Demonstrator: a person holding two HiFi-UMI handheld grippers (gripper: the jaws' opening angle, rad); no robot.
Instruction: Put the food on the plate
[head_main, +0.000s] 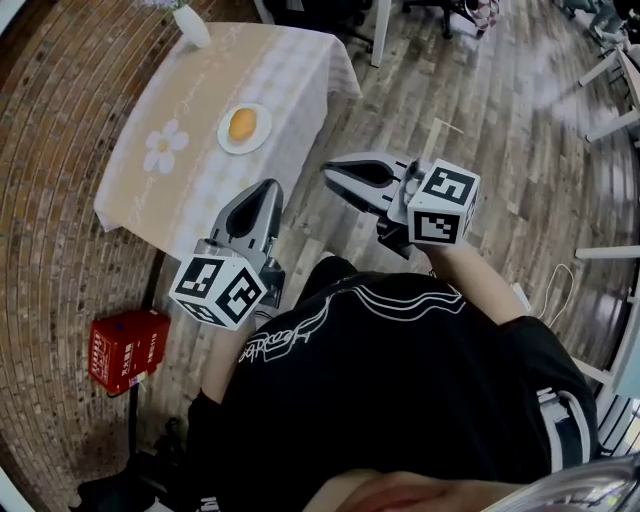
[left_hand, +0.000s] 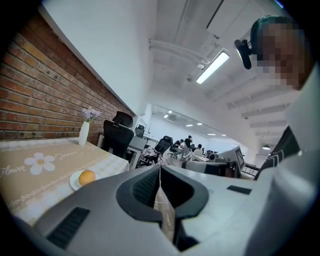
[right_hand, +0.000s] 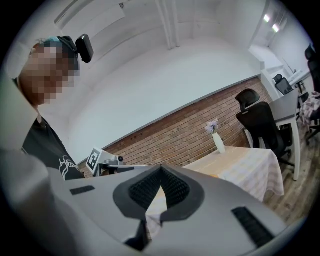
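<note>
A round orange food item (head_main: 243, 125) lies on a small white plate (head_main: 227, 143) on the beige-clothed table (head_main: 150, 190). In the left gripper view the same food (left_hand: 87, 177) sits on its plate (left_hand: 75, 181) at the lower left. My left gripper (head_main: 271, 186) hangs near the table's front corner, shut and empty; its jaws meet at the tips (left_hand: 160, 168). My right gripper (head_main: 329, 171) is over the wooden floor to the right of the table, also shut with nothing in it (right_hand: 161, 170). Both are held well back from the plate.
A white vase with flowers (head_main: 190, 24) stands at the table's far end. A red box (head_main: 127, 347) lies on the brick floor at the left. Black office chairs (left_hand: 118, 137) stand beyond the table, and a desk (right_hand: 295, 107) with a chair (right_hand: 260, 122) is at the right.
</note>
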